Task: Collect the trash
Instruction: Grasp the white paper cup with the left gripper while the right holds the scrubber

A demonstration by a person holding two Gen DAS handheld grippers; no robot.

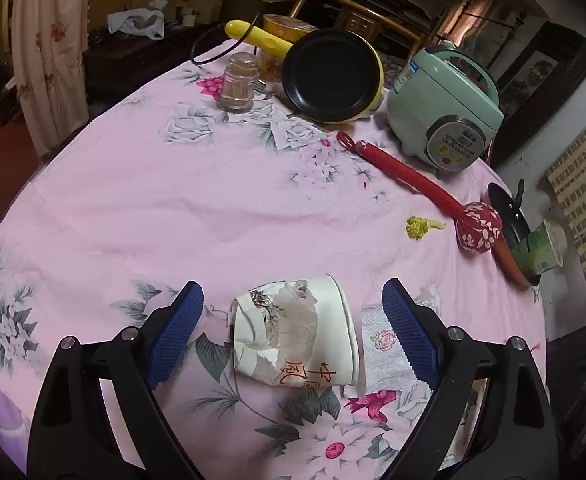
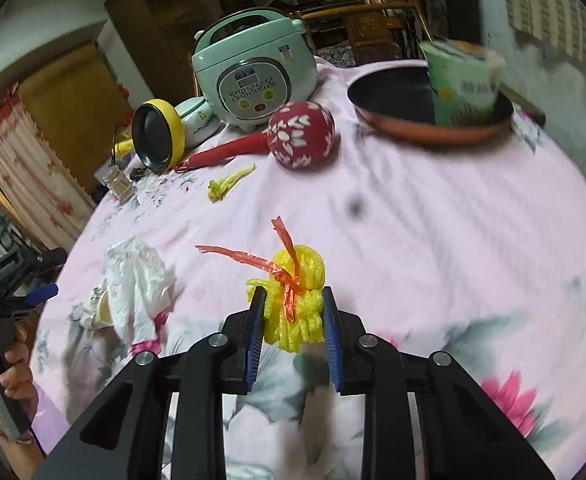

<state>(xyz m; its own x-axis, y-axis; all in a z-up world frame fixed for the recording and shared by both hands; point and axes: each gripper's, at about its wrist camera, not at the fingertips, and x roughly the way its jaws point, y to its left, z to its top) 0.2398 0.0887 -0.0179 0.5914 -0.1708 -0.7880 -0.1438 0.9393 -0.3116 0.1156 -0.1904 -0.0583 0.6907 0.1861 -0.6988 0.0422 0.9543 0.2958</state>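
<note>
A crushed white paper cup (image 1: 293,340) lies on its side on the pink flowered tablecloth (image 1: 197,200). My left gripper (image 1: 293,292) stands open around it, blue pads apart from it on both sides. A white tissue (image 1: 385,352) lies just right of the cup, under the right finger. In the right wrist view my right gripper (image 2: 293,292) is shut on a yellow foam net (image 2: 299,270) tied with a red strip; both pads press into it and a shadow lies beneath. A yellow-green vegetable scrap (image 1: 423,227) lies farther out.
A mint rice cooker (image 1: 445,108), a yellow pan (image 1: 333,76), a toothpick jar (image 1: 239,84) and a red massage hammer (image 1: 479,228) stand at the back. A green noodle cup (image 2: 463,84) sits in a dark pan (image 2: 397,92). A hand (image 2: 13,364) holds the left gripper.
</note>
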